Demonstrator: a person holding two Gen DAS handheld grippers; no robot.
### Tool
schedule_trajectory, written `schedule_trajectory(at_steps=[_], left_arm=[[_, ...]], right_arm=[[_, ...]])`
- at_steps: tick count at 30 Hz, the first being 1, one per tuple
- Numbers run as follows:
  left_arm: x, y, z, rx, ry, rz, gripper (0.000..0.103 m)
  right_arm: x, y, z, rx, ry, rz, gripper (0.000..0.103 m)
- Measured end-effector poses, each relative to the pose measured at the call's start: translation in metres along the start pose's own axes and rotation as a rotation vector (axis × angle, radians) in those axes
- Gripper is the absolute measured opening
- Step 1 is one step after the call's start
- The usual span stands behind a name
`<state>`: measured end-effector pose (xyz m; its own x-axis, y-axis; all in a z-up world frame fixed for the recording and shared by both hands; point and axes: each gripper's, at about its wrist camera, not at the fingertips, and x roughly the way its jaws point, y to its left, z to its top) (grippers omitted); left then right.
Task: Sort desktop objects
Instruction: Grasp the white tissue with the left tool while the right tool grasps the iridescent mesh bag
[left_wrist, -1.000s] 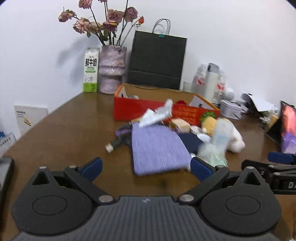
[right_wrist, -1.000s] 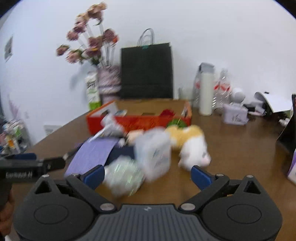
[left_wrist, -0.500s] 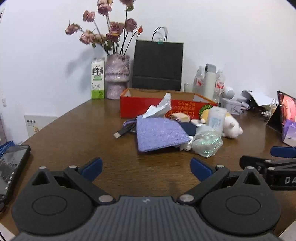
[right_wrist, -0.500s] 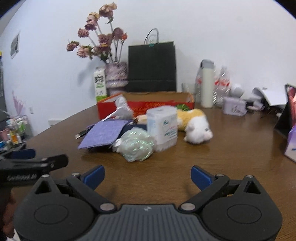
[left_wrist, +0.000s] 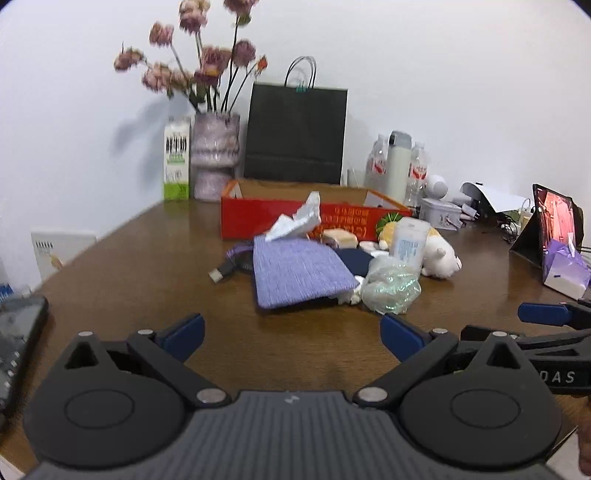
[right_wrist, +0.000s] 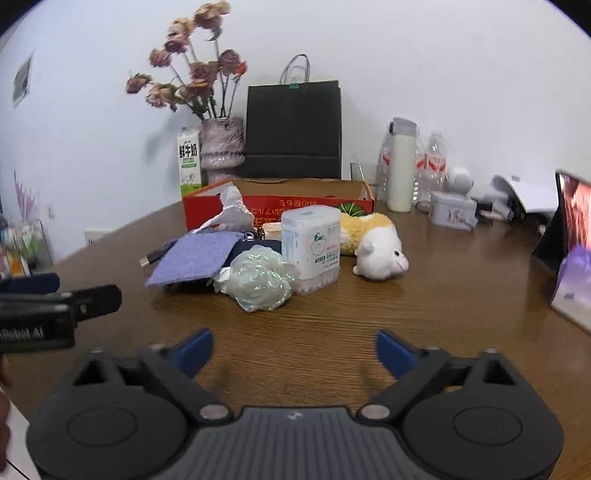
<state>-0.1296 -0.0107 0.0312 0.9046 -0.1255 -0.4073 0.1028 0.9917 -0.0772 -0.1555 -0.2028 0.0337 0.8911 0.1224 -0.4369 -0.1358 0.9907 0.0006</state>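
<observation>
A pile of objects lies mid-table in front of a red cardboard box (left_wrist: 255, 218) (right_wrist: 325, 203): a purple cloth pouch (left_wrist: 295, 271) (right_wrist: 195, 258), a crumpled shiny green bag (left_wrist: 391, 290) (right_wrist: 260, 278), a white cotton-swab tub (right_wrist: 312, 243) (left_wrist: 408, 243), a white-and-yellow plush toy (right_wrist: 376, 245) (left_wrist: 441, 253), crumpled white paper (left_wrist: 295, 221) and a USB cable (left_wrist: 221, 273). My left gripper (left_wrist: 291, 332) is open and empty, short of the pouch. My right gripper (right_wrist: 293, 349) is open and empty, short of the green bag.
A vase of dried roses (left_wrist: 216, 158), a milk carton (left_wrist: 177, 162), a black paper bag (left_wrist: 295, 133), a white flask and water bottles (right_wrist: 402, 170) stand at the back. A tablet (left_wrist: 554, 225) stands at the right. A phone (left_wrist: 16, 336) lies at the left edge.
Both grippers have pulled back from the pile and away toward the table's near edge. The objects now look farther off. Both stay open and empty.
</observation>
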Motion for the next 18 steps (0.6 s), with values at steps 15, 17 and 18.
schedule_trajectory(at_steps=[15, 17, 18], left_arm=[[0.091, 0.002, 0.055, 0.046, 0.033, -0.041, 0.103], [0.108, 0.007, 0.063, 0.048, 0.044, -0.032, 0.103], [0.116, 0.012, 0.066, 0.053, 0.044, -0.034, 0.103]], right_arm=[[0.047, -0.023, 0.044, 0.118, -0.002, 0.098, 0.082], [0.06, -0.014, 0.051, 0.071, -0.016, 0.1, 0.082], [0.067, -0.007, 0.052, 0.038, -0.013, 0.092, 0.081]])
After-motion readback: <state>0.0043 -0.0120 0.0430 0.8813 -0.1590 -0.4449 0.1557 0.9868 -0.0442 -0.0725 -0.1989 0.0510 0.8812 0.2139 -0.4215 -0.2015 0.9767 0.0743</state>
